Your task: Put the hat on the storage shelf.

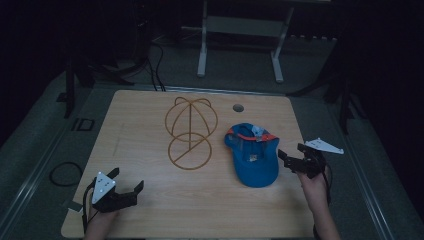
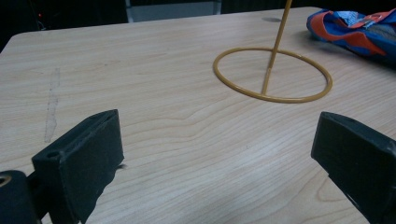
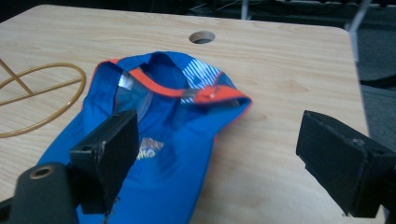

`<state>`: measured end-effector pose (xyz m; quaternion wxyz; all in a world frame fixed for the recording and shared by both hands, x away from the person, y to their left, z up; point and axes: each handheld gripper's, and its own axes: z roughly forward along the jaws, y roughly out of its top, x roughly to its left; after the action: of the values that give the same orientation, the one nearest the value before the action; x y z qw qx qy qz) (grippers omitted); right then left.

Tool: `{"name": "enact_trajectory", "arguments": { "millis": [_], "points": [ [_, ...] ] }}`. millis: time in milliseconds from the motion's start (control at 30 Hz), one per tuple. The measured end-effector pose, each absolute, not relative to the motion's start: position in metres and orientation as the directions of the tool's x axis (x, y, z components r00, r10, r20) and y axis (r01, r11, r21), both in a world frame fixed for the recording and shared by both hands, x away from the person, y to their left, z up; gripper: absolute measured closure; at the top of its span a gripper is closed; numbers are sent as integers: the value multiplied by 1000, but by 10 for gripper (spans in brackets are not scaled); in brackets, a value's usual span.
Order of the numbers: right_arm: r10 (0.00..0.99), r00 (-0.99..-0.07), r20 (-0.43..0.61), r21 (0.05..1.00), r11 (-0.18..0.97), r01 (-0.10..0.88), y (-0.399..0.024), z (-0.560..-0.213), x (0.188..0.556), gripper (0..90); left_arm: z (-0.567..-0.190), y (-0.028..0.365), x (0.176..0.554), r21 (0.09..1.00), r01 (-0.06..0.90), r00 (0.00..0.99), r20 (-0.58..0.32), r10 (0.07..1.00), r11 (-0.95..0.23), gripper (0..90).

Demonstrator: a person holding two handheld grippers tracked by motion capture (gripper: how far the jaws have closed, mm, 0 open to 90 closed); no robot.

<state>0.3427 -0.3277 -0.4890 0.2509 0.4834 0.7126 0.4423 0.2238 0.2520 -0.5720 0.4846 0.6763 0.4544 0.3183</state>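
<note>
A blue cap (image 1: pixel 254 156) with orange trim lies flattened on the right half of the wooden table (image 1: pixel 145 145). It fills the middle of the right gripper view as the blue cap (image 3: pixel 159 135). My right gripper (image 1: pixel 295 153) hovers open just right of the cap; its left jaw is over the cap's edge, nothing between the jaws. A yellow wire stand (image 1: pixel 190 131), a ring base with an upright rod and looped top, sits at the table's centre. My left gripper (image 1: pixel 125 181) stands open near the front left corner, facing the wire stand (image 2: pixel 273 74), with bare table between its jaws.
A round cable hole (image 1: pixel 238 107) opens in the table behind the cap, also seen as the hole (image 3: pixel 201 37). A white frame (image 1: pixel 240 30) stands on the dark floor beyond the table. A cable loop (image 1: pixel 65 173) lies on the floor at the left.
</note>
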Motion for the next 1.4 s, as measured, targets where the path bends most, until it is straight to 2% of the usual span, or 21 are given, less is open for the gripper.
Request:
{"name": "enact_trajectory", "arguments": {
  "millis": [133, 300, 400, 700, 1267, 1400],
  "points": [
    [884, -457, 101, 870, 144, 472, -322, -486, 357, 139, -572, 251, 223, 945, 301, 390, -3, 921, -124, 26],
    [868, -491, 73, 857, 197, 476, -309, -482, 378, 143, -573, 249, 223, 935, 327, 386, -3, 923, -134, 26],
    [858, -510, 66, 854, 215, 473, -302, -481, 388, 205, -572, 249, 223, 936, 326, 388, -4, 922, -133, 26],
    [845, -534, 26, 827, 282, 486, -279, -481, 422, 211, -572, 248, 223, 935, 327, 394, -6, 919, -134, 26],
    [854, -521, 2, 747, 345, 568, -252, -502, 476, 211, -571, 248, 223, 937, 323, 394, -9, 919, -130, 26],
    [866, -500, 2, 700, 356, 619, -245, -517, 492, 213, -571, 248, 222, 938, 319, 399, -2, 917, -137, 26]
  ]
}}
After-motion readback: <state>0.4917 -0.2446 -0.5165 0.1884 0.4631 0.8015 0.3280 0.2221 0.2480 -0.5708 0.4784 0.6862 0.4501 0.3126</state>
